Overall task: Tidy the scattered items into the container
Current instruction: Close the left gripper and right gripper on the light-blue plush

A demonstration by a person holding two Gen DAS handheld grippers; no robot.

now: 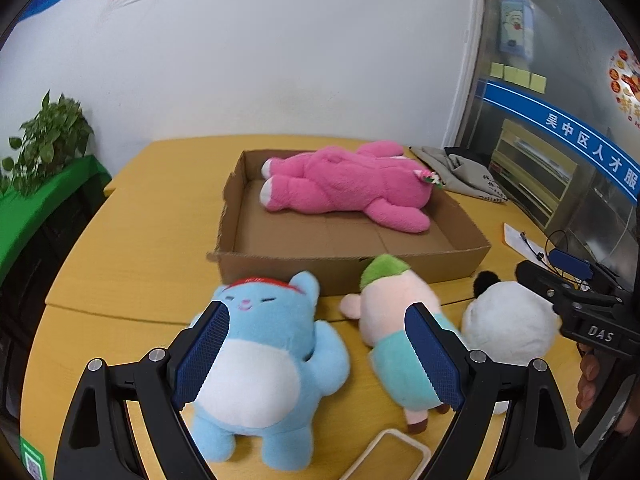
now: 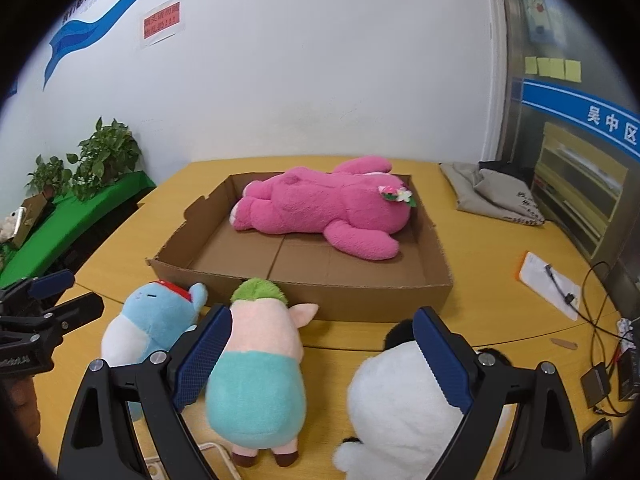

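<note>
Left gripper (image 1: 316,354): jaws spread wide, nothing held; blue cat plush (image 1: 262,368) is framed between them, not yet pressed. Right gripper (image 2: 322,360): likewise wide and empty, with the pink-and-teal plush (image 2: 260,376) by its left finger and the white panda plush (image 2: 404,412) under its right. All three lie on the table (image 1: 132,248) just outside the cardboard box's (image 1: 348,270) near wall. One item is judged done: pink bear (image 1: 348,184) lies inside, along the far wall. Three remain.
</note>
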